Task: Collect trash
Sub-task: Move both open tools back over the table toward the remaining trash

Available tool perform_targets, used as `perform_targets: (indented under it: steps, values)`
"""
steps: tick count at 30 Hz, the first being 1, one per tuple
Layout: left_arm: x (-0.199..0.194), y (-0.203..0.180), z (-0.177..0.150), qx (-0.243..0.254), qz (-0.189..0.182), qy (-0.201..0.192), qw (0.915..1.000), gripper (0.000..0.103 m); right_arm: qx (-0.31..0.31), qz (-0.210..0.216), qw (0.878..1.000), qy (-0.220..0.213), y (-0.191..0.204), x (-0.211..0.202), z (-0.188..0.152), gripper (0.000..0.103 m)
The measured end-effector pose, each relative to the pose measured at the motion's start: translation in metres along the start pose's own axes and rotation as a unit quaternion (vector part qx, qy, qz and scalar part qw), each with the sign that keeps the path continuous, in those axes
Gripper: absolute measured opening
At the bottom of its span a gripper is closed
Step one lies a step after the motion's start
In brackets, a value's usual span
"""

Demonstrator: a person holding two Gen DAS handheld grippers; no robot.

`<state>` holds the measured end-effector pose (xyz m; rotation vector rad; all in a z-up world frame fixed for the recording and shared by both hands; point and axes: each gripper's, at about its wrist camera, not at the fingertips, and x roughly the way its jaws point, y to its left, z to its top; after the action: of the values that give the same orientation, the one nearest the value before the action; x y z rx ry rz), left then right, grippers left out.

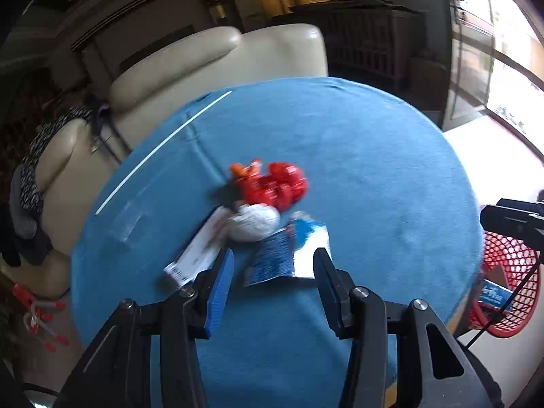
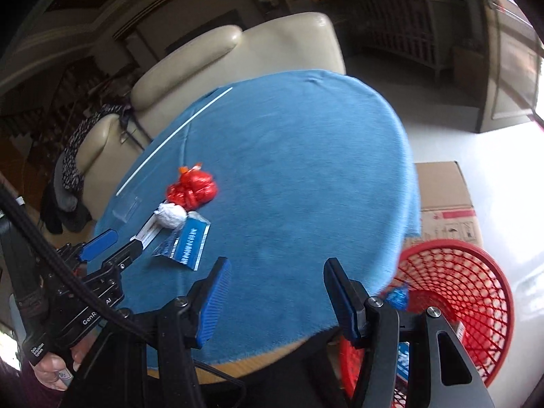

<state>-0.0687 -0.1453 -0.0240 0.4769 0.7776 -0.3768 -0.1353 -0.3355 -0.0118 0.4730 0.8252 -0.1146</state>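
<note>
A round table under a blue cloth (image 1: 357, 170) carries a small cluster of trash slightly toward its nine o'clock side. At the twelve o'clock end of the cluster lies a crumpled red wrapper (image 1: 272, 183); just below it, touching, sits a white crumpled ball (image 1: 253, 226). At about eight o'clock from the ball lies a flat white packet (image 1: 197, 255), and at five o'clock from it a blue and white wrapper (image 1: 285, 255), partly unfolded. The left gripper (image 1: 273, 268) hangs over this wrapper with its jaws spread and nothing pinched between them; the blue pad of one finger stands beside the white packet, though motion blur makes it hard to tell whether anything is touched. In the right wrist view the same gripper shows at nine o'clock, held by a hand (image 2: 51, 370). The right gripper (image 2: 275, 282) hovers over bare cloth near the table's six o'clock edge, jaws likewise spread and empty. A red mesh basket (image 2: 476, 292) stands on the floor at the table's four o'clock side, with a blue wrapper (image 2: 397, 297) already inside, and a cardboard box (image 2: 445, 190) sits behind it. A cream sofa (image 1: 217, 64) runs behind the table at eleven o'clock.
</note>
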Motion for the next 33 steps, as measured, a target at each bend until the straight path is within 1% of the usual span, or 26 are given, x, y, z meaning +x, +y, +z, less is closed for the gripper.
perform_targets:
  steps: [1, 4, 8, 13, 18, 20, 24, 33]
  values:
    - [0.001, 0.006, -0.002, -0.006, 0.004, 0.001, 1.0, 0.05, -0.006, 0.001, 1.0, 0.002, 0.006, 0.003, 0.002, 0.06]
    - [0.003, 0.031, -0.01, -0.031, 0.015, 0.007, 0.9994, 0.058, -0.028, -0.001, 1.0, 0.009, 0.026, 0.014, 0.007, 0.061]
    - [0.004, 0.069, -0.021, -0.073, 0.032, 0.019, 0.9966, 0.058, -0.069, -0.017, 0.997, 0.015, 0.058, 0.029, 0.014, 0.062]
    - [0.009, 0.114, -0.038, -0.118, 0.058, 0.034, 0.9907, 0.058, -0.129, -0.046, 0.99, 0.018, 0.101, 0.045, 0.015, 0.062]
    - [0.007, 0.144, -0.054, -0.155, 0.077, 0.042, 0.9839, 0.058, -0.18, -0.057, 0.982, 0.012, 0.136, 0.051, 0.009, 0.062]
    - [0.008, 0.153, -0.059, -0.168, 0.082, 0.045, 0.9814, 0.059, -0.199, -0.06, 0.978, 0.008, 0.148, 0.053, 0.007, 0.062]
    - [0.011, 0.163, -0.062, -0.179, 0.082, 0.047, 0.9792, 0.059, -0.225, -0.061, 0.972, 0.005, 0.165, 0.054, 0.002, 0.062]
    - [0.015, 0.162, -0.057, -0.172, 0.069, 0.046, 0.9816, 0.059, -0.239, -0.066, 0.969, 0.009, 0.177, 0.061, 0.0, 0.062]
